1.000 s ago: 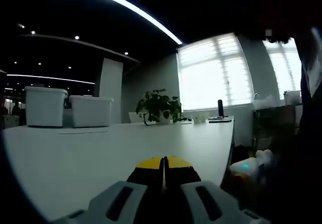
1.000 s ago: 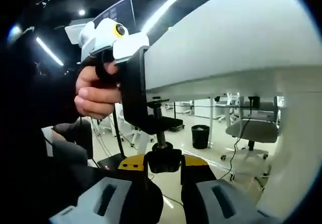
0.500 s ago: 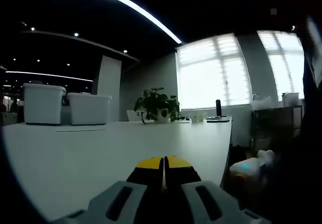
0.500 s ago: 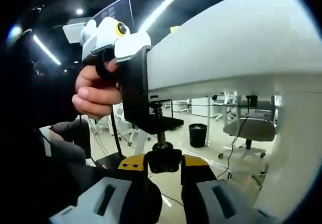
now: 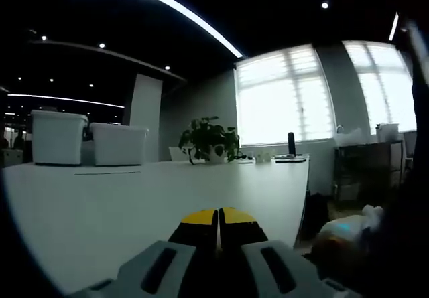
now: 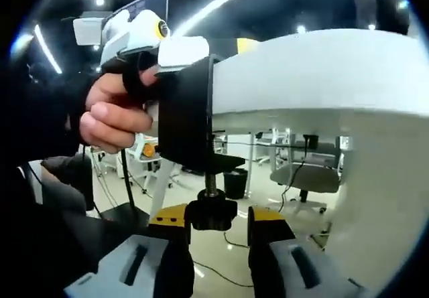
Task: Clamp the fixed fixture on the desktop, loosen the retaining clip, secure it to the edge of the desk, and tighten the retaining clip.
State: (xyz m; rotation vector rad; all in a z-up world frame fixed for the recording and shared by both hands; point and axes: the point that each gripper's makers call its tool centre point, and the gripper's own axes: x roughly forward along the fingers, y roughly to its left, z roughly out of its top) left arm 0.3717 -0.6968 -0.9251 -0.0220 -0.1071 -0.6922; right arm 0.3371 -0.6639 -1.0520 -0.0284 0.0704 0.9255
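Left gripper view: left gripper [image 5: 218, 223] jaws are together w/ nothing showing between them, low over the white desk [image 5: 134, 197], same as a sec ago.

Right gripper view: right gripper [image 6: 212, 219] jaws have spread apart and let go of the black knob [image 6: 210, 215]. The black clamp [image 6: 186, 120] sits on the desk edge w/ a hand [image 6: 110, 114] beside it, so the tightening twist looks done or paused.

Ahead of your left gripper [image 5: 218, 228] the desk [image 5: 134, 197] stretched away, with two bins [image 5: 87, 138] at its far left and a potted plant [image 5: 210, 140] at its far end before the windows [image 5: 285, 97]. Just above your right gripper [image 6: 211, 228], the fixture [image 6: 188, 114] hooked over the desk edge [image 6: 301, 87], its screw knob [image 6: 211, 215] hanging below the desk between your jaws. A hand [image 6: 110, 114] sat left of the fixture.
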